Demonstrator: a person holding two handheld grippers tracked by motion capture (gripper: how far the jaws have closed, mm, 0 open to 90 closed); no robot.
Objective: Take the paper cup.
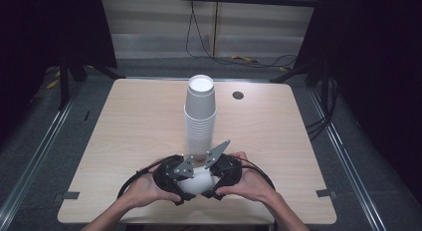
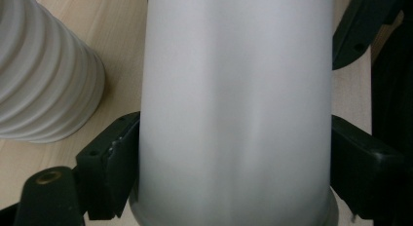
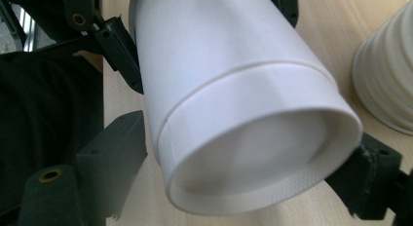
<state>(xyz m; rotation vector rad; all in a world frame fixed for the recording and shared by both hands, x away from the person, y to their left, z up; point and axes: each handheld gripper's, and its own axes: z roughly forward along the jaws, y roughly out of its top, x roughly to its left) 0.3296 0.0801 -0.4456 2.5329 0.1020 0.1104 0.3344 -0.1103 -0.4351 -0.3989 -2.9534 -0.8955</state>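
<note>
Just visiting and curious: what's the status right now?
Left gripper and right gripper both clamp white cup. Cup stack upright just behind. Nothing in the way.

In the high view the grippers and hands hide most of the held cup (image 1: 198, 181), and the stack's (image 1: 200, 119) foot sits behind it. In the left gripper view the cup (image 2: 236, 104) runs off the top and bottom edges, hiding its base and part of its rim; the stack (image 2: 44, 75) is cut at the left. In the right gripper view the cup's (image 3: 234, 104) rim end leaves the top edge, and the stack (image 3: 387, 75) is cropped at the right.
</note>
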